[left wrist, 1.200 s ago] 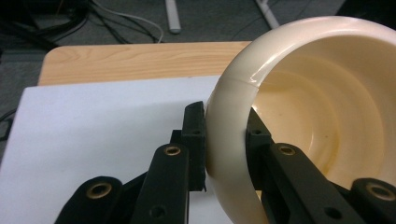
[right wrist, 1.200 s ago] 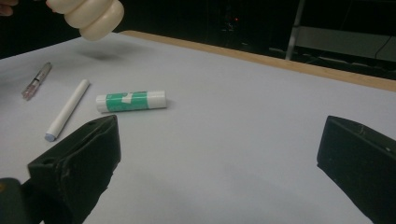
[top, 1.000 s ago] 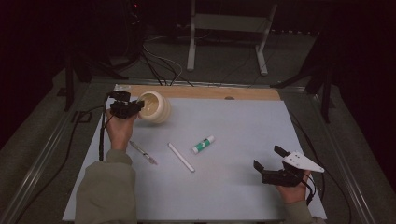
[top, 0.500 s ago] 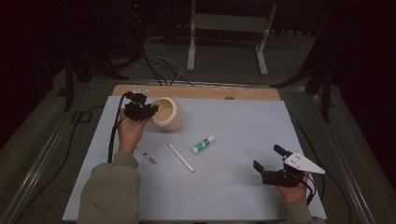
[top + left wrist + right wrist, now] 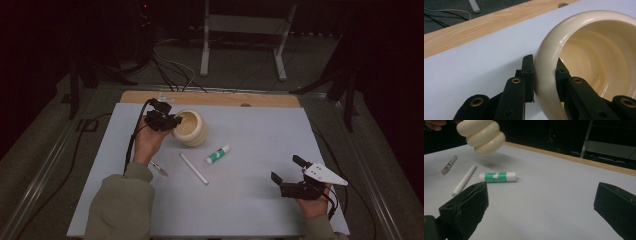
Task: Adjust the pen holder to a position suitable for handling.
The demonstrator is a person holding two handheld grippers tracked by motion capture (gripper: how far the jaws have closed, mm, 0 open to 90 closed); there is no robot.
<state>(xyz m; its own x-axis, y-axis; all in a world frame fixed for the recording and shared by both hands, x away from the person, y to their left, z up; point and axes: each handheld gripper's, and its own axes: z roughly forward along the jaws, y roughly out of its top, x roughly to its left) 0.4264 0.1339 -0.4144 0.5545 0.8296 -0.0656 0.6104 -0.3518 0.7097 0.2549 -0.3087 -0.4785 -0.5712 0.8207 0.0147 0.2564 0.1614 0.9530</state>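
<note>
Overhead, left gripper (image 5: 167, 121) clamps rim of cream ribbed pot (image 5: 192, 128) at far left of white sheet (image 5: 260, 140). Glue stick (image 5: 218, 155), white rod (image 5: 194, 168) and small pen (image 5: 159, 168) lie near pot. Right gripper (image 5: 290, 175) near right corner, jaws apart, nothing between.

Left gripper view: one jaw outside pot's rim (image 5: 549, 70), other inside, both pressed on wall.

Right gripper view: jaws wide apart; pot tilted, lifted off sheet, shadow beneath; green-labelled glue stick just right of rod.
</note>
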